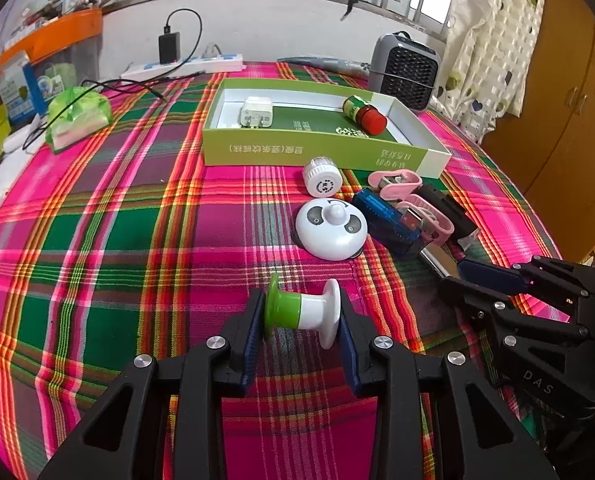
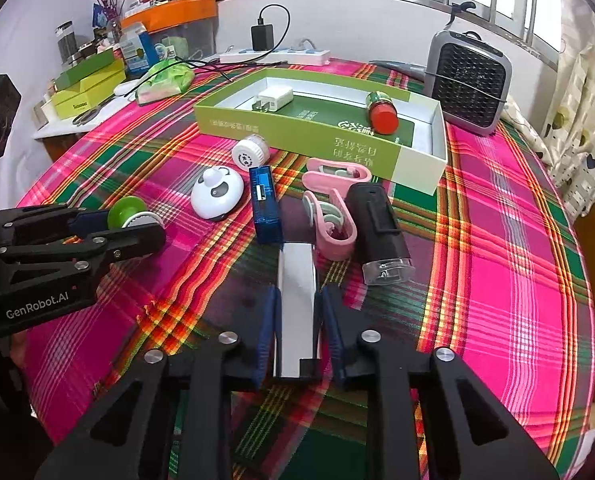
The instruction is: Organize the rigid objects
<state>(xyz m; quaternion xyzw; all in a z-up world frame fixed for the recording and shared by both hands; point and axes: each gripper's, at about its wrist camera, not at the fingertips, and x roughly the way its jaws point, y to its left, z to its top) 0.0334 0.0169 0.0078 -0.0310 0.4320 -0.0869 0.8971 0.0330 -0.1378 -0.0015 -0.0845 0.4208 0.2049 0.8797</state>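
My left gripper (image 1: 301,320) is shut on a green and white spool (image 1: 301,310), one pad on each flange, just above the plaid cloth. My right gripper (image 2: 297,312) is shut on a silver bar (image 2: 297,280) that lies lengthwise between its pads. An open green box (image 1: 317,148) at the back holds a white charger (image 1: 256,112) and a red-capped bottle (image 1: 365,115). Loose in front of it lie a white round cap (image 2: 250,151), a panda-faced disc (image 2: 216,194), a blue case (image 2: 264,204), two pink clips (image 2: 331,228) and a black device (image 2: 379,220).
A grey fan heater (image 2: 469,80) stands behind the box at the right. A power strip (image 1: 185,66) with a black adapter and cables lies at the back. A green plastic bag (image 1: 79,114) and stacked boxes sit at the far left. The table's curved edge runs close on the right.
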